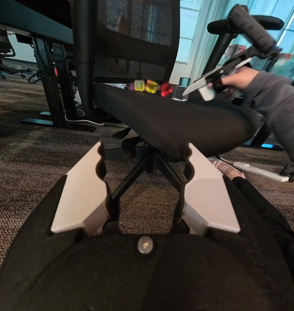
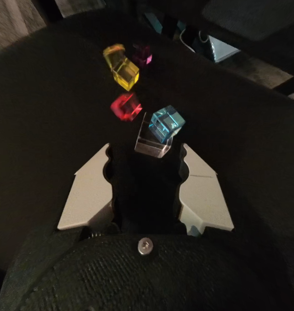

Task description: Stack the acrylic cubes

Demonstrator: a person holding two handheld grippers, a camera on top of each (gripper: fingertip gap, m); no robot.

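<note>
1. Hovering over the black chair seat (image 2: 58, 134), the right gripper (image 2: 146, 148) has its jaws spread wide with nothing between the pads; both fingertips stand clear of every cube.
2. Nearest to it is a clear cube (image 2: 151, 146), just ahead of the fingertips and a little toward the right finger (image 2: 201, 185). It touches neither pad.
3. A blue cube (image 2: 166, 123) sits on top of the clear one, turned corner-on, overhanging the far right side. The pair stands as a short stack, its long axis upright from the seat.
4. A red cube (image 2: 126, 106) lies just beyond and left of the stack, apart from it. Farther on are two yellow cubes (image 2: 121, 67) touching each other in a row that runs away from the gripper, with a purple cube (image 2: 143, 53) beside the far one.
5. The cubes have no real long axis of their own; each lies skewed, with edges at an angle to the jaw line, not square to it.
6. The left gripper (image 1: 144, 146) hangs low before the seat's front edge (image 1: 176, 134), over carpet (image 1: 33, 159). Its jaws are wide apart and bare, aimed at the chair base (image 1: 151, 161).
7. From the left view the cubes lie well off, at the back of the seat, with the right gripper (image 1: 198, 90) just beside them. The right one is clearly nearer.
</note>
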